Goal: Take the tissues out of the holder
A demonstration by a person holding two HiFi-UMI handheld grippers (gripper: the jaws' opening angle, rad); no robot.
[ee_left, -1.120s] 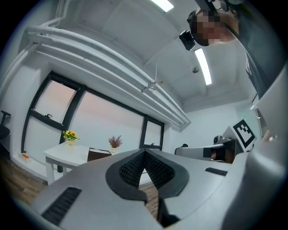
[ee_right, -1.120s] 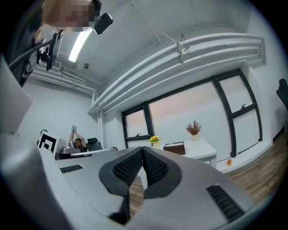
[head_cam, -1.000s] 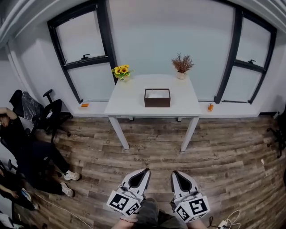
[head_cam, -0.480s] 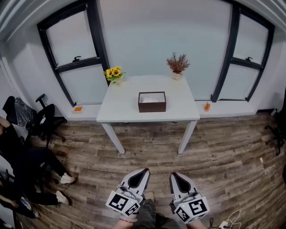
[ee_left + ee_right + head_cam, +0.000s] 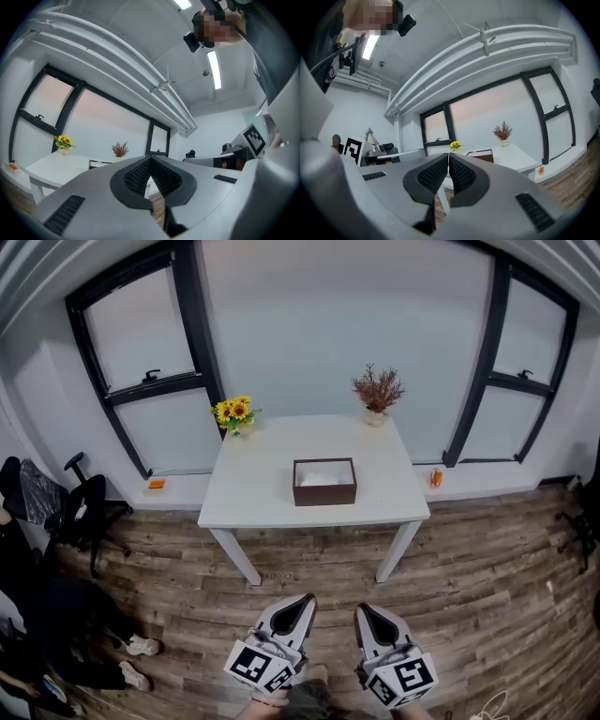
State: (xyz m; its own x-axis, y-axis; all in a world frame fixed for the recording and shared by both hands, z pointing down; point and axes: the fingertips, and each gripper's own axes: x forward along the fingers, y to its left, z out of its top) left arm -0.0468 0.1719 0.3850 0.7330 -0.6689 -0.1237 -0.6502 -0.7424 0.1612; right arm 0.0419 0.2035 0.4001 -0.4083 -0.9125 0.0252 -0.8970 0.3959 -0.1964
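Note:
A dark brown open-topped tissue holder (image 5: 324, 482) stands in the middle of a white table (image 5: 253, 493), with white tissues (image 5: 322, 479) showing inside it. Both grippers are held low over the wooden floor, well short of the table. My left gripper (image 5: 307, 598) has its jaws together with nothing between them. My right gripper (image 5: 359, 607) is likewise shut and empty. From the right gripper view the holder (image 5: 481, 154) is small and far off; in the left gripper view only a sliver of the holder (image 5: 96, 163) shows above the jaws.
A small vase of yellow flowers (image 5: 233, 412) stands at the table's back left corner, a pot of dried reddish plants (image 5: 376, 392) at the back right. Black office chairs (image 5: 80, 507) and a seated person's legs (image 5: 66, 624) are at the left. Windows line the far wall.
The view has moved toward the table, which now looks larger and sits lower in the head view. Both grippers stay shut in the same place at the bottom of that view.

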